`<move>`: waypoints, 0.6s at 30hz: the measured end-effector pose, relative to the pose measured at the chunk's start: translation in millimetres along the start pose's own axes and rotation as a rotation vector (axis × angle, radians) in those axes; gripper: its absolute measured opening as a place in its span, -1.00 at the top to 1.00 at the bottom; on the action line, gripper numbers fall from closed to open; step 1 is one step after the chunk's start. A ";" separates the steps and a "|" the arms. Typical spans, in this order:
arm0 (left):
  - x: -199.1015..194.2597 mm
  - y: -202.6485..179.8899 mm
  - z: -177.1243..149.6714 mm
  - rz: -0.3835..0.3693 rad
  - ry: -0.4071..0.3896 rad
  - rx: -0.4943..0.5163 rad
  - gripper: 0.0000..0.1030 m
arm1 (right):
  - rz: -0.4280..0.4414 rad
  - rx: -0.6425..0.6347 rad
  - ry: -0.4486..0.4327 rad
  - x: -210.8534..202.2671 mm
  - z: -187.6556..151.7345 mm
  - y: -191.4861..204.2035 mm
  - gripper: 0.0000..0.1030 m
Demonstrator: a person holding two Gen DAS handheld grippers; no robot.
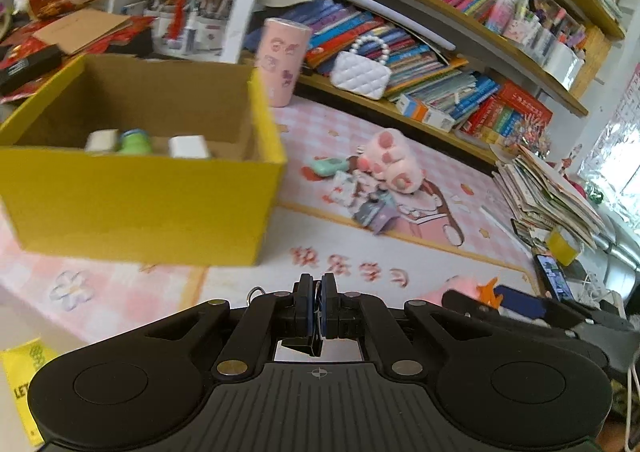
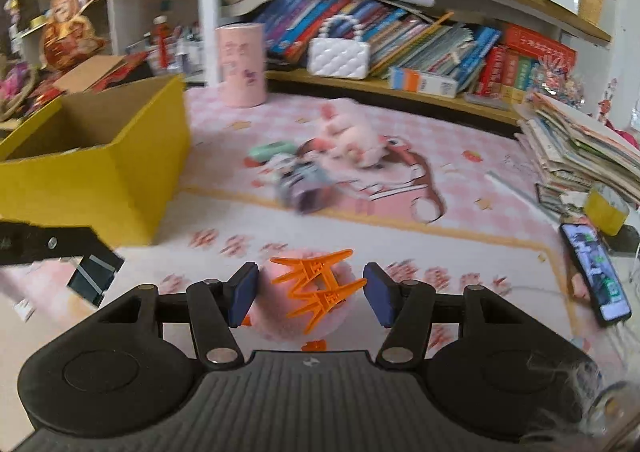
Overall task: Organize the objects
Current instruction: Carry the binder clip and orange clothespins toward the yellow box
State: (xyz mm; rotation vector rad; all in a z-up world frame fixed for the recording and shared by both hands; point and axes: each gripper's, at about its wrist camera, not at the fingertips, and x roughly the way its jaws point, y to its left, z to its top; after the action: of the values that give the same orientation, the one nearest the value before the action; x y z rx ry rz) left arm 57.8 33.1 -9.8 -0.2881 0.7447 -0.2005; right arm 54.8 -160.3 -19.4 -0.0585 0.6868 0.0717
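Observation:
A yellow cardboard box (image 1: pixel 140 196) stands on the pink mat, with a green bottle (image 1: pixel 135 140) and white items inside; it also shows in the right wrist view (image 2: pixel 92 172). My left gripper (image 1: pixel 319 288) is shut on a black binder clip (image 1: pixel 302 346), low over the mat right of the box. My right gripper (image 2: pixel 310 292) is open, its pads either side of two orange clothespins (image 2: pixel 320 288) lying on a pink plush (image 2: pixel 296 316). A pile of small toys with a pink paw plush (image 1: pixel 390 160) lies mid-mat; in the right wrist view it (image 2: pixel 348 136) is blurred.
A pink cylinder (image 1: pixel 280 60) and a white quilted handbag (image 1: pixel 360 72) stand by the low bookshelf (image 1: pixel 440 120). A stack of papers (image 2: pixel 580 152), a yellow tape roll (image 2: pixel 606 208) and a phone (image 2: pixel 596 272) sit at the right. Clutter lies behind the box.

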 end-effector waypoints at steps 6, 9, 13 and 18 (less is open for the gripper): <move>-38.3 42.7 -12.3 0.035 -0.028 -0.051 0.96 | 0.060 -0.054 0.016 -25.8 -17.0 51.7 -0.07; -54.5 63.4 -20.4 0.055 -0.034 -0.080 0.96 | 0.089 -0.079 0.017 -34.4 -22.9 76.3 -0.07; -75.6 87.2 -29.0 0.077 -0.050 -0.103 0.96 | 0.128 -0.107 0.011 -42.6 -28.7 105.6 -0.07; -98.8 110.6 -34.5 0.098 -0.075 -0.109 0.96 | 0.167 -0.136 -0.002 -50.9 -33.9 137.9 -0.07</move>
State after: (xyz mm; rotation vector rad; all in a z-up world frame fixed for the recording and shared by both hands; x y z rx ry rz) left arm -28.6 158.5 -7.3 -0.3595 0.6944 -0.0559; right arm -17.7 -27.9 -17.4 -0.1311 0.6834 0.2792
